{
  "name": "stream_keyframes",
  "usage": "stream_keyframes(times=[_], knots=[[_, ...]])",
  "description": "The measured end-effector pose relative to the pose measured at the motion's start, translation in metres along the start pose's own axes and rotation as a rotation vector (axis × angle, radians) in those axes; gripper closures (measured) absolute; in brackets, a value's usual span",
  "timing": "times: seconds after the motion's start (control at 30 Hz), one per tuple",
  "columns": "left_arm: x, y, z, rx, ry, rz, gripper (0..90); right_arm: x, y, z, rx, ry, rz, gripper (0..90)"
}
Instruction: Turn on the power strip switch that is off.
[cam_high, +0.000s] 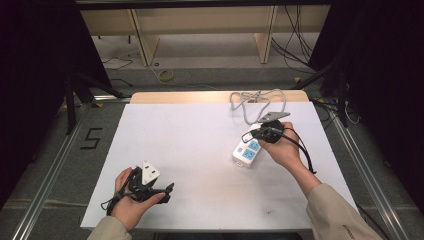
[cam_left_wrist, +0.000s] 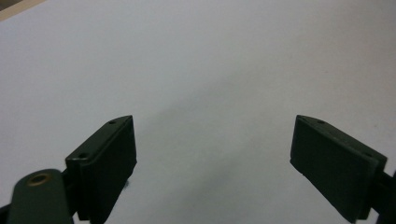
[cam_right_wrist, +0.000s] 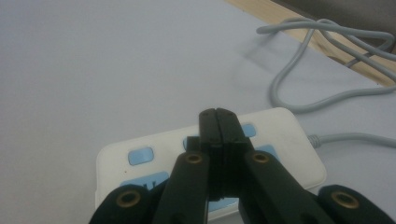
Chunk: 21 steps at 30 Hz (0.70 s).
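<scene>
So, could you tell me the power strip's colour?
White with blue sockets, clearest in the right gripper view.

The worktop (cam_high: 200, 150) lay bare from centre out to nine o'clock; at two o'clock the power strip (cam_high: 246, 151) and its looped grey cable (cam_high: 257, 102) blocked passage.

One power strip (cam_high: 247, 150), two grippers, seemingly one cord (cam_high: 257, 102).

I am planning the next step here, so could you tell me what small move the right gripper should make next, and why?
Probably press the right gripper straight down a little. Its jaws are shut and their tips sit over the power strip, close to a blue button, though contact cannot be told. The left gripper hangs open above the bare table, so it can wait.
</scene>
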<state>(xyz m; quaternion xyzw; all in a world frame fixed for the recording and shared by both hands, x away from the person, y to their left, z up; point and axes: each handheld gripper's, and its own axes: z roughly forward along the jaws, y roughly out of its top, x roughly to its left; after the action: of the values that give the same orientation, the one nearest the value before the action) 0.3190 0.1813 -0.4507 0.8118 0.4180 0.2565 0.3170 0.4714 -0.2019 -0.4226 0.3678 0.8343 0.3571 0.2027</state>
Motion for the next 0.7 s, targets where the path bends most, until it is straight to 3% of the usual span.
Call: stream_keyframes(times=[0.7], knots=[[-0.001, 0.000, 0.000, 0.000, -0.003, 0.002, 14.0, 0.002, 0.004, 0.016, 0.045, 0.017, 0.001, 90.0]])
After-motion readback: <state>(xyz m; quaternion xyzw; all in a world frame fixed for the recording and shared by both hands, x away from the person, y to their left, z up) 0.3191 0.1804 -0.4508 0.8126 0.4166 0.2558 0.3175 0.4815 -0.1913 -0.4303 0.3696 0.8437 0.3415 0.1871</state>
